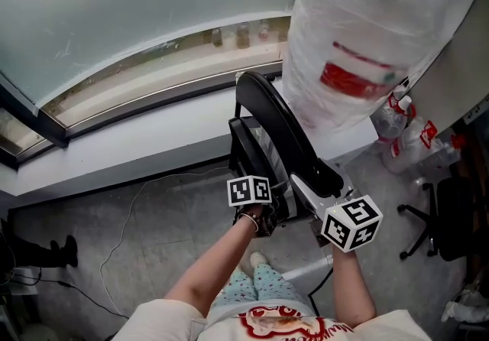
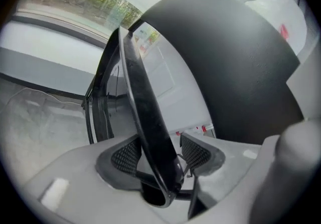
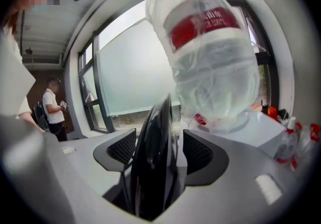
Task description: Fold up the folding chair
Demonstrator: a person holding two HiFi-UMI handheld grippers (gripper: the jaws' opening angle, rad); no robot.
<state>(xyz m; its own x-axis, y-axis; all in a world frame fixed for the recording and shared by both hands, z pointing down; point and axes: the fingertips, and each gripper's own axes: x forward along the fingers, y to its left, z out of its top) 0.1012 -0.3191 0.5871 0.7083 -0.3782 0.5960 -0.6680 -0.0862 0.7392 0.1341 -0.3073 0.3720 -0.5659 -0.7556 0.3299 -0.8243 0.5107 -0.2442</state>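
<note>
My left tongs (image 1: 263,215) are clamped on the black rim of the folding chair (image 1: 276,124). My right tongs (image 1: 309,198) pinch its edge just beside them. The chair rises ahead of both tongs, panels close together, near a plastic-wrapped bundle (image 1: 359,34).

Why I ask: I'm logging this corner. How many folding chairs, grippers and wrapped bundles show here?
Chair: 1
Grippers: 2, the left gripper and the right gripper, each shut on the chair
Bundle: 1
Total: 4
</note>
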